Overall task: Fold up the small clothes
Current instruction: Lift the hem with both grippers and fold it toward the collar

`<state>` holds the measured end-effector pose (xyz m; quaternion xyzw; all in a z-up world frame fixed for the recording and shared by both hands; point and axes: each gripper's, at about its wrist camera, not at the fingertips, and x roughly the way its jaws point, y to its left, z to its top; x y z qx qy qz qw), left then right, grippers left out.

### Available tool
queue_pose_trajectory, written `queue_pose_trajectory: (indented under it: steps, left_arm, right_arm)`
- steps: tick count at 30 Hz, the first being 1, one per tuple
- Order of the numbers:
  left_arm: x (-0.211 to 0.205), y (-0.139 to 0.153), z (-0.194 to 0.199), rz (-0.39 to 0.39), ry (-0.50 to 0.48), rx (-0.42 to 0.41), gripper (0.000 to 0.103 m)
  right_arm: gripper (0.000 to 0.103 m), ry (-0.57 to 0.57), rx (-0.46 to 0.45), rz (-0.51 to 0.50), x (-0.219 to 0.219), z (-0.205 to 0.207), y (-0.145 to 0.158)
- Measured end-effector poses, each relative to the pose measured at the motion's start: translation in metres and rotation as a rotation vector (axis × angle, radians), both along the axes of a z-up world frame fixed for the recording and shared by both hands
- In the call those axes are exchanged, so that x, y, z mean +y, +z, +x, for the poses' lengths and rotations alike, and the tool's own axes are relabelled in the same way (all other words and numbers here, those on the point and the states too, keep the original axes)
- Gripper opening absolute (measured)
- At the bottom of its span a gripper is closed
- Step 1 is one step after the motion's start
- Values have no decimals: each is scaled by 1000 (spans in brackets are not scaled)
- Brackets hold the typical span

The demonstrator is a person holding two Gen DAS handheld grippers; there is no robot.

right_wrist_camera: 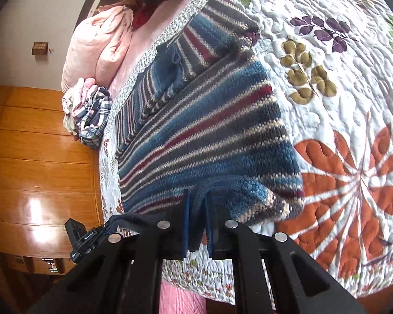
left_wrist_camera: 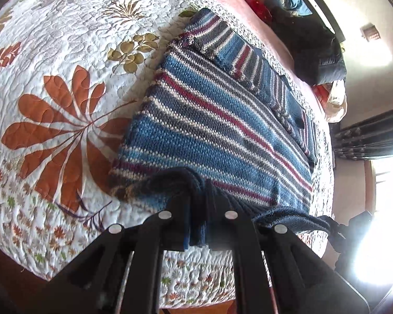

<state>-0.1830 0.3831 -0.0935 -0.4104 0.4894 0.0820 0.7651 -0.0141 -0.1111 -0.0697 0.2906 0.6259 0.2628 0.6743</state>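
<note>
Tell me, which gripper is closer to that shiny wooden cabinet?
Left. The left gripper sits at the bed edge beside the wooden cabinet; the right gripper clamps the sweater farther onto the quilt.

L gripper (left_wrist_camera: pixel 197 204) clamps striped knit sweater (left_wrist_camera: pixel 212 128) hem on floral quilt (left_wrist_camera: pixel 65 83).
</note>
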Motion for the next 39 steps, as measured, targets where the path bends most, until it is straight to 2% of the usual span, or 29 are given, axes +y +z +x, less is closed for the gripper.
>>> queue_pose_trajectory:
  steps: [2,4,10,13,14,15,16,17,18,21,27,29,31,33,35,39]
  left_arm:
    - [3,-8,19,32,-27,-20,7]
    - [2,-16,33,63,-38,-1,8]
    - [12,-38,55,21,-44,42,13]
    - [17,-38,51,-35,-56,25,17]
    - [19,-36,48,-55,-60,14,19]
    - [22,-33,43,-89,-61,-11,22]
    - [25,-32,39,-116,-59,-25,27]
    - [29,-33,37,-143,-51,-23,27]
    - [31,-32,38,-142,-48,-9,27]
    - [35,-18,37,-90,-55,-19,28]
    - [33,12,30,12,-72,-94,33]
    - [28,17,34,71,-110,-85,39]
    - [20,18,44,164,-177,-59,41]
    - [16,17,51,217,-235,-43,45]
    - [12,11,61,237,-292,-38,54]
    - [5,-7,82,259,-371,-1,55]
  right_arm:
    - [10,26,-29,-27,9,14,-7]
    - [10,48,-37,-75,14,25,-16]
    - [12,82,8,-114,19,38,-44]
    - [20,89,35,-70,15,41,-41]
    - [31,93,29,-71,12,41,-38]
    - [49,103,8,-82,10,42,-32]
    - [56,119,-16,-95,8,43,-26]
    - [64,125,-28,-116,7,46,-22]
    - [64,134,-34,-132,7,49,-19]
    - [63,139,-77,-161,5,55,-6]
    - [63,139,-174,-124,1,47,22]
    - [63,164,-197,-158,4,45,28]
    - [63,202,-230,-200,10,45,33]
    - [63,245,-256,-233,20,48,35]
    - [64,287,-266,-247,33,51,32]
    - [69,389,-277,-291,63,56,14]
